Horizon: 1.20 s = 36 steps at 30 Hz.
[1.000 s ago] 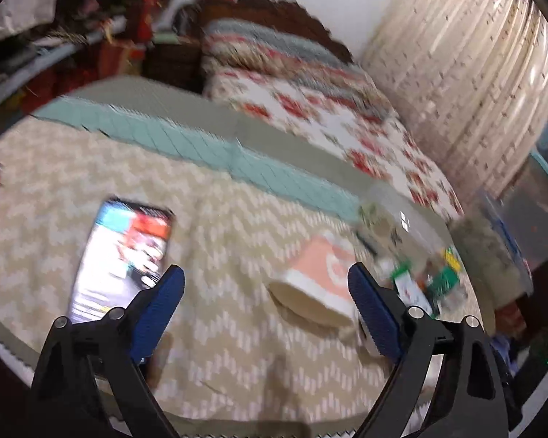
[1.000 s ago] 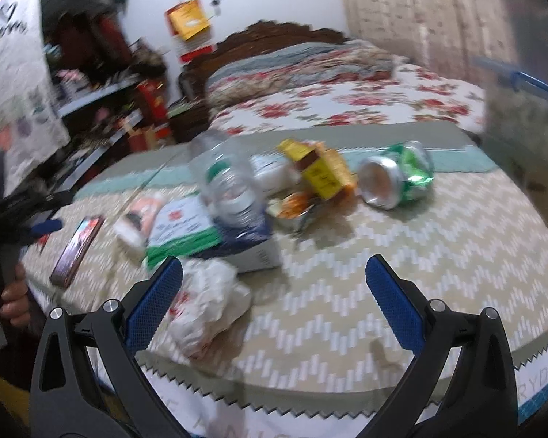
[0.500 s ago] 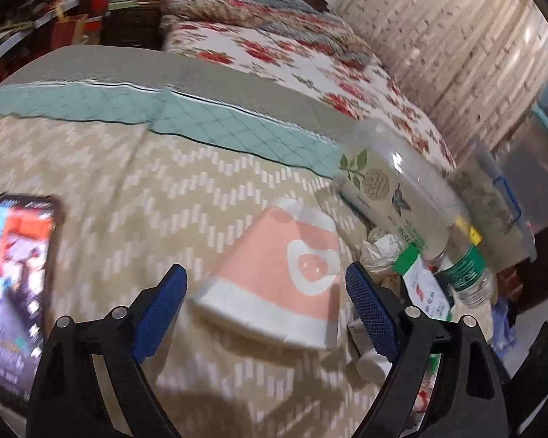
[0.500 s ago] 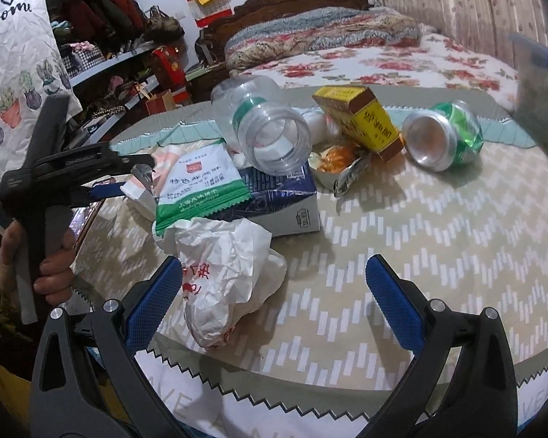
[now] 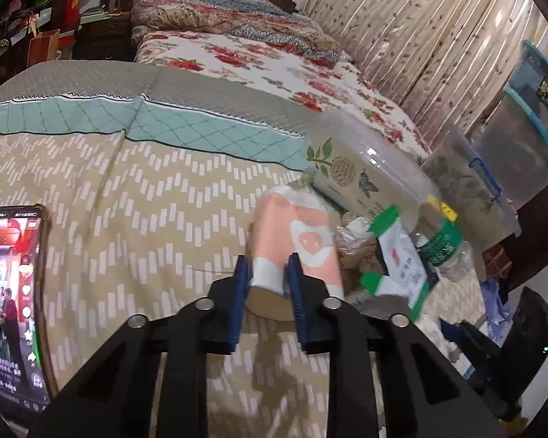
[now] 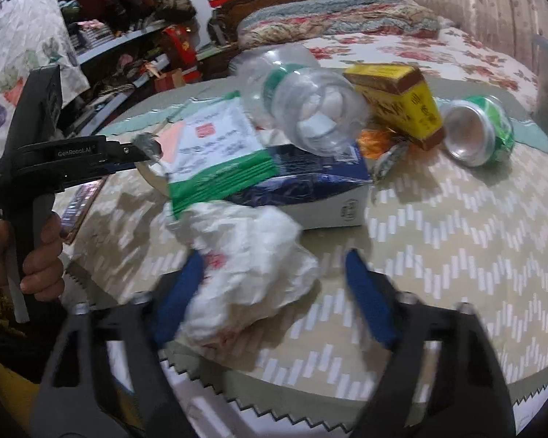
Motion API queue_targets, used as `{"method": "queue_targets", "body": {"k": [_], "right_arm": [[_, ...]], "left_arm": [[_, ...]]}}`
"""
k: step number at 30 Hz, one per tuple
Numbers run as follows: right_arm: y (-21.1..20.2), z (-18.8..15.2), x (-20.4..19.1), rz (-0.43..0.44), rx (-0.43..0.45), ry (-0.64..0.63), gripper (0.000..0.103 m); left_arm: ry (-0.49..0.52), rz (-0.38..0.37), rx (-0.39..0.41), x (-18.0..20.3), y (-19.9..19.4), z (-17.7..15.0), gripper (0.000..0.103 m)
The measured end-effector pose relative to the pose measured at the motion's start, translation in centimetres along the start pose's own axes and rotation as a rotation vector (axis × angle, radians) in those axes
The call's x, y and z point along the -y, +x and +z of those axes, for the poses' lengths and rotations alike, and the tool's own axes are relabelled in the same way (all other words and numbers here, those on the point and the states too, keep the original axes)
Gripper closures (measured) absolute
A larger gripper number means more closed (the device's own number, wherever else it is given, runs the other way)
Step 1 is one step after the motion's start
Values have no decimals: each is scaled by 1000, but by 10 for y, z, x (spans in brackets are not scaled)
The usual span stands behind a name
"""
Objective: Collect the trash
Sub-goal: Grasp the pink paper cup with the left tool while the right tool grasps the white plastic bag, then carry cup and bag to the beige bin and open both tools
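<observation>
At lower centre of the left wrist view, the left gripper (image 5: pixel 266 281) is closing, clenched on the pink paper cup (image 5: pixel 296 244). In the right view, the right gripper (image 6: pixel 274 284) is closing around the crumpled white bag (image 6: pixel 244 266); beyond, a bottle (image 6: pixel 303 98) and can (image 6: pixel 478 131) are seen.

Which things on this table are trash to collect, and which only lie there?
Trash to collect:
- paper cup
- white plastic bag
- plastic bottle
- green can
- yellow box
- green-and-white packet

Just lying about:
- phone
- storage bins
</observation>
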State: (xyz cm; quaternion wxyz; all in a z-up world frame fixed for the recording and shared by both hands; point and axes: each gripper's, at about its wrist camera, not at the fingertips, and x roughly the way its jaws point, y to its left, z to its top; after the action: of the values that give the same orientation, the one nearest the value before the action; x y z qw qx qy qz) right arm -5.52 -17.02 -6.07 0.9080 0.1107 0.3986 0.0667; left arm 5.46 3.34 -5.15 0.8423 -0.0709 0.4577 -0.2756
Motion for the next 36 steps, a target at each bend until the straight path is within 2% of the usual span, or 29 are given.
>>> {"method": "queue_targets", "body": {"k": [1, 4, 11, 15, 22, 25, 30, 36], "right_arm": [[-3, 0, -2, 9, 9, -6, 59], [-14, 1, -4, -39, 52, -41, 64], [-45, -1, -1, -14, 152, -54, 66], [-58, -1, 7, -38, 200, -63, 66], [-67, -12, 56, -58, 207, 75, 66], [-77, -18, 82, -85, 237, 134, 66], [-96, -27, 136, -124, 284, 262, 66], [-127, -42, 212, -161, 340, 433, 66]], "left_arm": [[-4, 0, 8, 0, -5, 0, 85], [-11, -12, 34, -1, -20, 1, 86], [-13, -45, 110, 6, -61, 11, 86], [17, -61, 145, 21, -78, 18, 86], [110, -121, 189, 75, -95, 32, 86], [165, -154, 168, 110, -85, 41, 86], [275, -201, 99, 178, -47, 50, 86], [391, -296, -48, 279, 37, 52, 85]]}}
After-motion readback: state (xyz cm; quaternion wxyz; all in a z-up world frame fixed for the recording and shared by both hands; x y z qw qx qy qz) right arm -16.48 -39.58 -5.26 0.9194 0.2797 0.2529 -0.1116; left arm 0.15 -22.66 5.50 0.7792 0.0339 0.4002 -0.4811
